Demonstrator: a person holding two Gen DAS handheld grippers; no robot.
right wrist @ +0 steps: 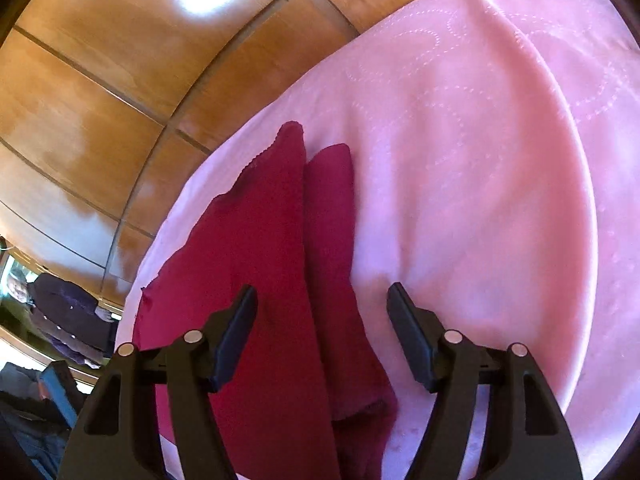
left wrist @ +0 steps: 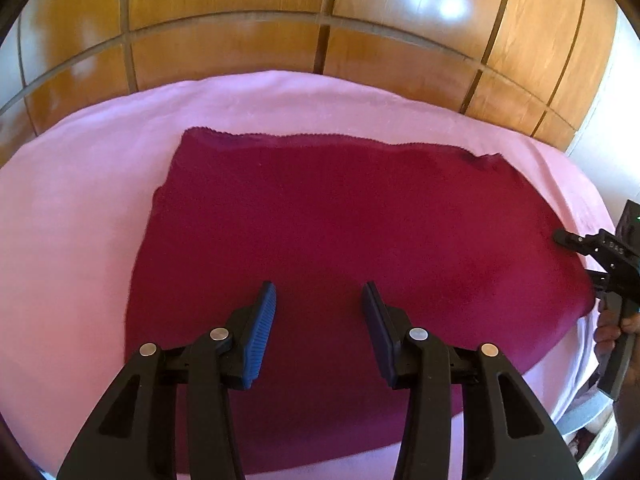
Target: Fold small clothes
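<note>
A pink quilted bedspread is spread flat. Glossy wooden wall panels are seen behind it.

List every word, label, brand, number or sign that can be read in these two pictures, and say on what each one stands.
No text can be read with certainty.
Right tongs, seen from the left wrist view: small pale marks on the black body, too small and blurred to read.
Maroon cloth: no label visible.
Pink bedspread: only a stitched dotted pattern, no words.

A plain deep crimson cloth lies on a pale pink bedcover stitched with dotted looping swirls, before glossy orange-brown wood panelling.
</note>
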